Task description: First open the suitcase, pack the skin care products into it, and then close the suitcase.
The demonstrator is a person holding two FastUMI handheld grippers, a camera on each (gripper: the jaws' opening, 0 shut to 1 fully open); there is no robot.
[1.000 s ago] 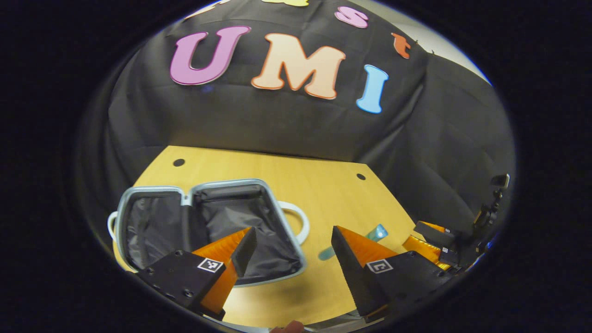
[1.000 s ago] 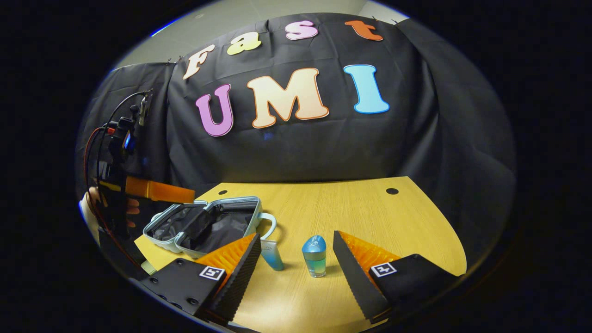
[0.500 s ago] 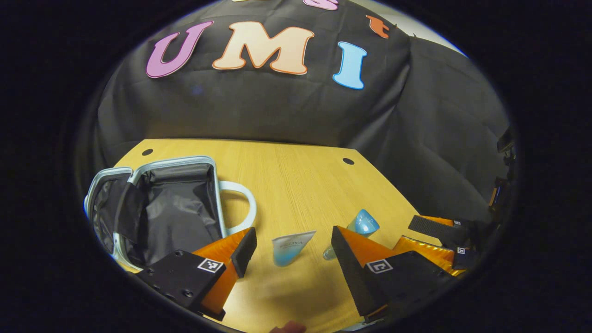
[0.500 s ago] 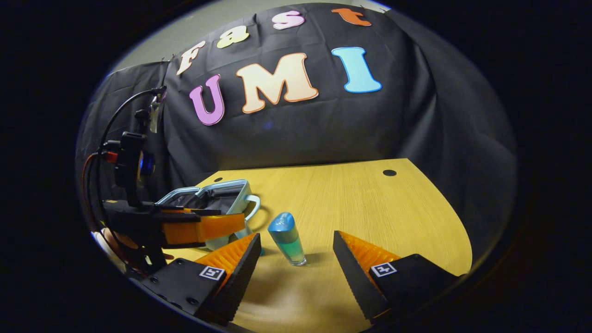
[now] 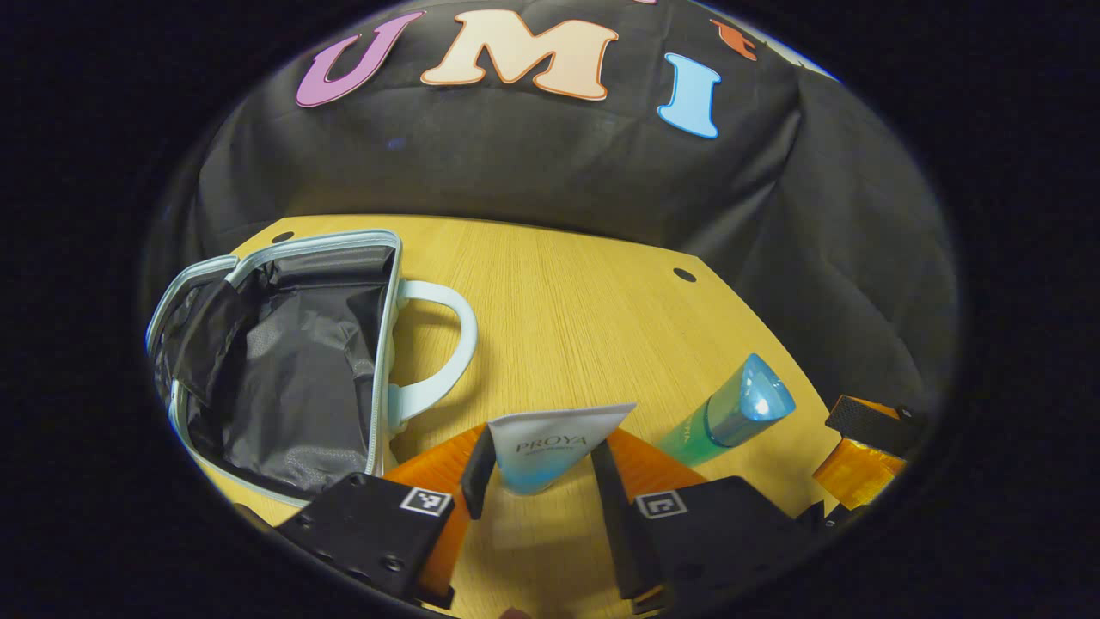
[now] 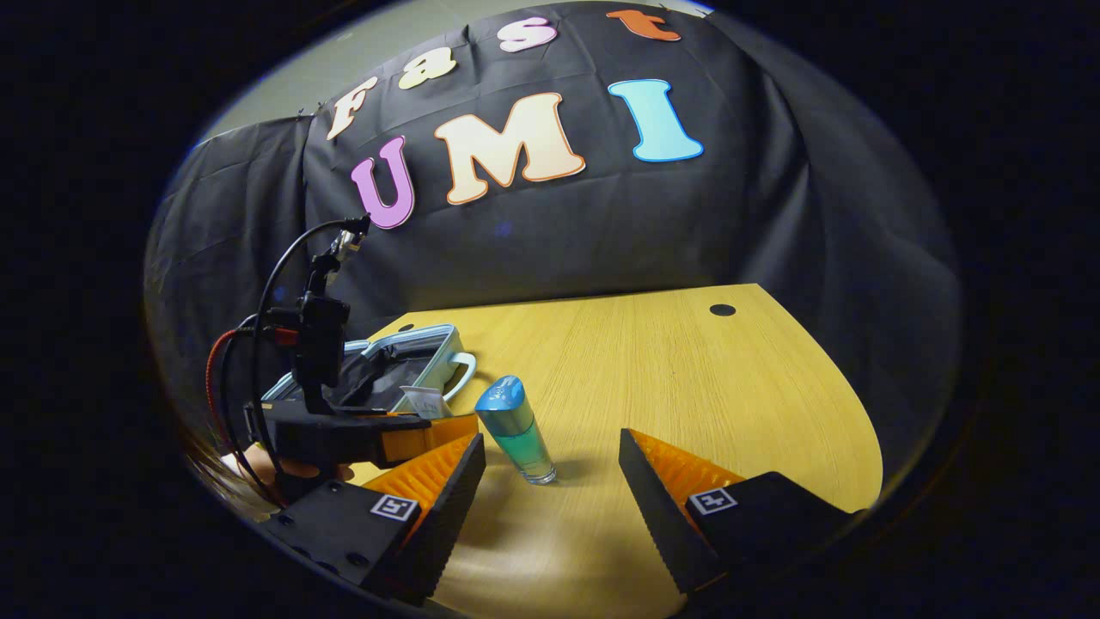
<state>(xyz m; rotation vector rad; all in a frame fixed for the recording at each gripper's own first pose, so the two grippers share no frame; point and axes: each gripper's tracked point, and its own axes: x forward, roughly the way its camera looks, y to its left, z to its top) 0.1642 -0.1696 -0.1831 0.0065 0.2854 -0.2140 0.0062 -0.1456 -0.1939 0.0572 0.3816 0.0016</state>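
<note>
Wooden table (image 5: 584, 309) carries an open suitcase (image 5: 284, 370) and an upright bottle (image 6: 516, 430). Left hand-held gripper (image 5: 537, 473) has its fingers narrowed around a squeeze tube (image 5: 550, 443); right hand-held gripper (image 6: 550, 481) gapes wide and holds nothing.

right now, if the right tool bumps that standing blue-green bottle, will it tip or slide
The bottle probably tips: it stands tall and narrow on a small base and already looks tilted. Once down, its rounded body may roll across the smooth table. It looks rigid, so the right tool shouldn't squash it.
</note>
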